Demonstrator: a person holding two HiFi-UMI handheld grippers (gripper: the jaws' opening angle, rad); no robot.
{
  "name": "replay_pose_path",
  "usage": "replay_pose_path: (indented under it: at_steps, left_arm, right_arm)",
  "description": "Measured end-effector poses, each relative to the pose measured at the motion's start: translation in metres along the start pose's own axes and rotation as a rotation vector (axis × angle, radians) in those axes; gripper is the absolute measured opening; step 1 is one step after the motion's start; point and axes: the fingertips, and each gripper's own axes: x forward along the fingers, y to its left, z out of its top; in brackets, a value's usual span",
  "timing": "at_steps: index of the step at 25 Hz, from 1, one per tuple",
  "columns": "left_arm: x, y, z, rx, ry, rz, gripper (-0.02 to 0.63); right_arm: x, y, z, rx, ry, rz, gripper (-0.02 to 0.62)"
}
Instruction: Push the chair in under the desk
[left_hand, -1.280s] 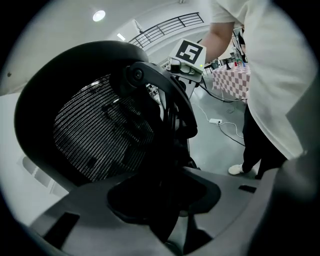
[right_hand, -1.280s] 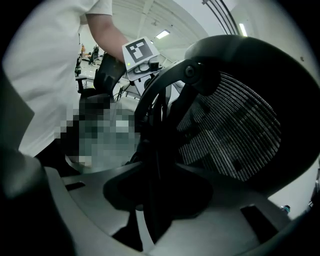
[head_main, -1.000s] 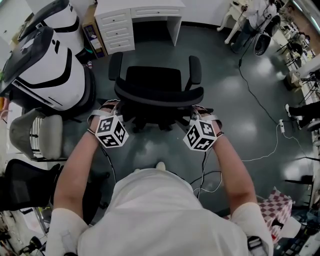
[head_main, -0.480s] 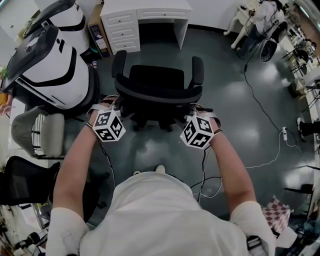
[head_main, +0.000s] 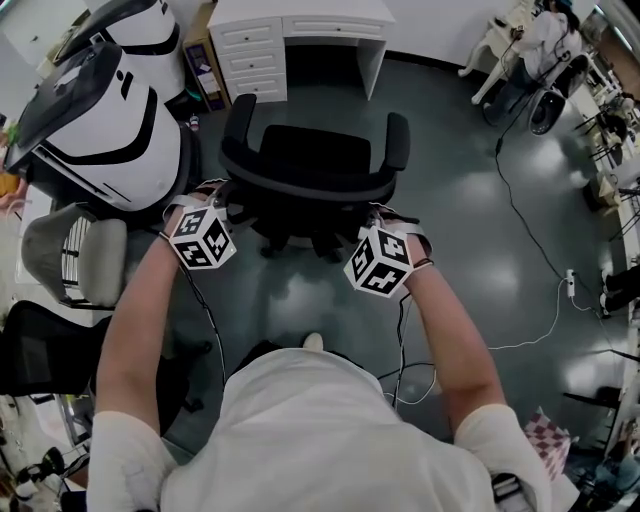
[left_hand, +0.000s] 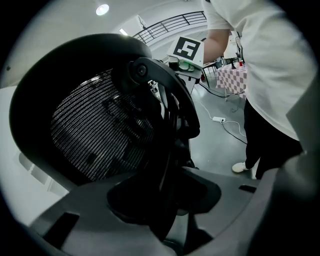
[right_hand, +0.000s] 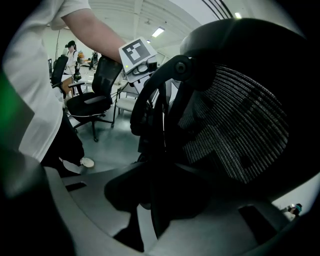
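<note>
Desk (head_main: 300, 22) 12 o'clock of chair (head_main: 312, 165) | left gripper (head_main: 222, 192): grasping chair back, 9 o'clock | right gripper (head_main: 378, 213): jaws just closing, grasping it, 3 o'clock

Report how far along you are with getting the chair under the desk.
Done: the chair faces the white desk, and the left gripper and right gripper each clamp a side of its backrest; the right jaws have just been closing on that rim. In hand: the push toward the desk. Left: open floor separates chair and desk, so the seat is not yet under it.
</note>
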Motion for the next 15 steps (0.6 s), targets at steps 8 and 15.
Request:
replay_pose_path:
  at_steps: [8,15]
  left_arm:
    - [0.007,0.009,0.003,-0.001,0.007,0.016,0.164]
    - [0.016,0.025,0.001,0.002,0.000,0.006,0.163]
  right_arm:
    - [0.002,-0.013,-0.005,-0.015,-0.012,0.004,0.110]
    - [0.007,-0.028,-0.008,-0.018,-0.011,-0.004,0.110]
